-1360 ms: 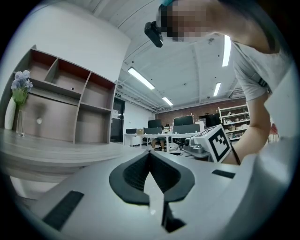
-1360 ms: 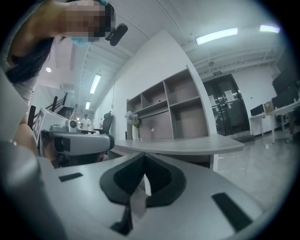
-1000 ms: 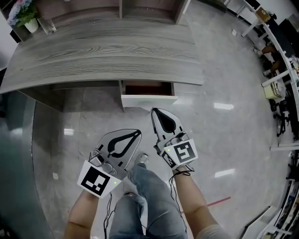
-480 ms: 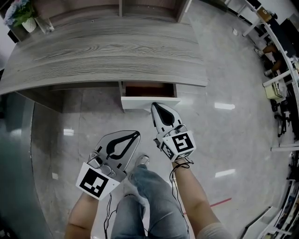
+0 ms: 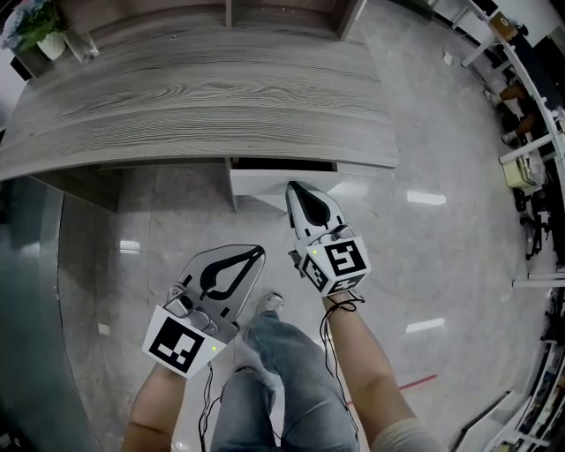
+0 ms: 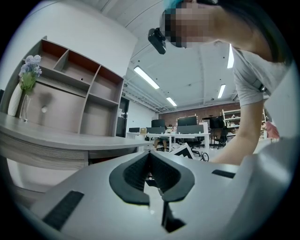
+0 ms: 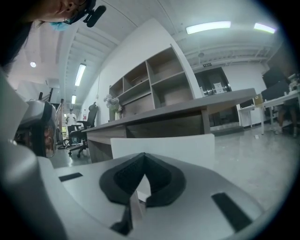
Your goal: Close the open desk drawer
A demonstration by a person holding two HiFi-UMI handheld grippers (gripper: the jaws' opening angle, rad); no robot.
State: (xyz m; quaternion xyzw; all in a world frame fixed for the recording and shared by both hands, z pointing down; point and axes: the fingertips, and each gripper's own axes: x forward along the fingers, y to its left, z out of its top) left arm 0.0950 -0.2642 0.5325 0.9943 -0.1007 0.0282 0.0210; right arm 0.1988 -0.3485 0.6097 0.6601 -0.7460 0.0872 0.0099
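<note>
The white drawer front (image 5: 265, 184) sits just under the edge of the grey wood desk (image 5: 203, 97), with only a thin dark slit showing above it. My right gripper (image 5: 292, 187) is shut and its tip rests against the drawer front right of centre. In the right gripper view the white drawer front (image 7: 164, 144) fills the space just beyond the shut right gripper (image 7: 144, 155). My left gripper (image 5: 261, 251) is shut and empty, held back over the floor, away from the drawer. From the left gripper view the left gripper (image 6: 150, 153) points past the desk (image 6: 51, 140).
A vase of flowers (image 5: 40, 31) stands at the desk's far left corner, in front of a shelf unit (image 5: 221, 13). The person's leg and shoe (image 5: 269, 303) are between the grippers. Polished floor (image 5: 441, 247) spreads to the right, with office desks (image 5: 530, 115) beyond.
The right gripper has pushed forward and the drawer has slid in under the desk; its brown inside no longer shows. The left gripper has stayed where it was.
</note>
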